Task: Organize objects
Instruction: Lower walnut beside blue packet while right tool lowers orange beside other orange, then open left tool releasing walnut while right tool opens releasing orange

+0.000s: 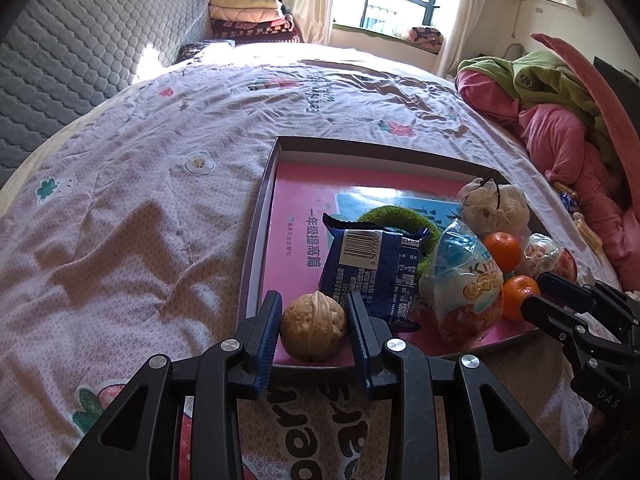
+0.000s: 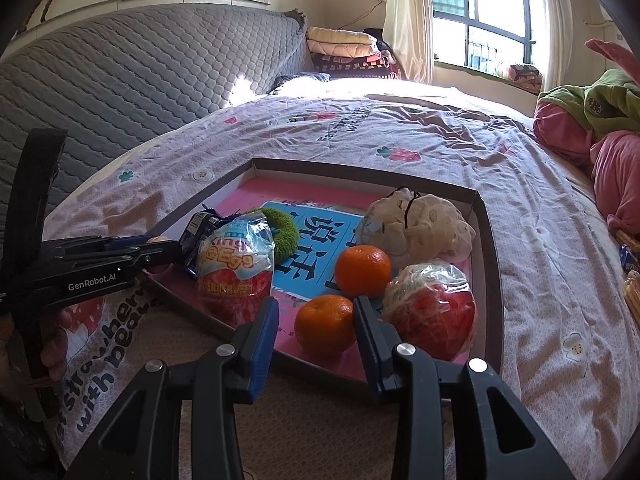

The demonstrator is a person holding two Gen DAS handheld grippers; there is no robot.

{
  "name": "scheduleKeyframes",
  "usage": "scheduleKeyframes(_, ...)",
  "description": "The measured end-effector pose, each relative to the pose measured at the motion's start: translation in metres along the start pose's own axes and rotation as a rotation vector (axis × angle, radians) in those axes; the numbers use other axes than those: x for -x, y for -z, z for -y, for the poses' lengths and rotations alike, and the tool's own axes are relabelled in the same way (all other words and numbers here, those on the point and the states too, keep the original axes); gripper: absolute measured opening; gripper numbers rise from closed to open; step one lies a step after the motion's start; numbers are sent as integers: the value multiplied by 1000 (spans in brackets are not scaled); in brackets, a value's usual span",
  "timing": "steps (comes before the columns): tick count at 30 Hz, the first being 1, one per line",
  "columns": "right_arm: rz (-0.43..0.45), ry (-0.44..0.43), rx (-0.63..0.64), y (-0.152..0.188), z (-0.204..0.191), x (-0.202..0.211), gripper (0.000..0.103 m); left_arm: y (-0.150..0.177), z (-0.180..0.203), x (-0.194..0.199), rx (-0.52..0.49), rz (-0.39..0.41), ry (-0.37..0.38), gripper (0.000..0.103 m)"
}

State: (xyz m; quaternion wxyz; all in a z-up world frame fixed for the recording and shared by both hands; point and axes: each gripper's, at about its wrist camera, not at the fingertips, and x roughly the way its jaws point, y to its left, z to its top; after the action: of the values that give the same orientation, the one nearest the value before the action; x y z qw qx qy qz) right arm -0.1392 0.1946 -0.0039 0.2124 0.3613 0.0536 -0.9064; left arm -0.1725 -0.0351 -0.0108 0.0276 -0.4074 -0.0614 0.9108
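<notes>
Here, left claw (image 1: 314, 320) clamped on walnut (image 1: 313, 326), right claw (image 2: 316, 320) gripping mandarin (image 2: 325, 325), both over tray (image 2: 490, 240).

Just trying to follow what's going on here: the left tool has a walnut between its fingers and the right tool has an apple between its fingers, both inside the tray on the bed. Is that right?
Not quite. The right tool has a small orange between its fingers, not an apple; the right wrist view shows it. The rest holds: the left tool brackets the walnut, both inside the tray on the bed.
</notes>
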Motion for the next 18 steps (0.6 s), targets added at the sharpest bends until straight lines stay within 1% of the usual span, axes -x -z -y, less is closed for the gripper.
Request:
scheduleKeyframes(3,-1,0,-3,0,0,-1,39,0,1,1,10,-3,13,34)
scheduleKeyframes(7,0,-1,-4,0,1,0,39,0,2,3,7,-6,9,34)
scheduleKeyframes(13,11,-4,-11,-1,1,3,43,-1,2,8,10,-1,6,34)
scheduleKeyframes(18,17,-5,-12,-1,2,6,44,-1,2,10,11,1,6,34)
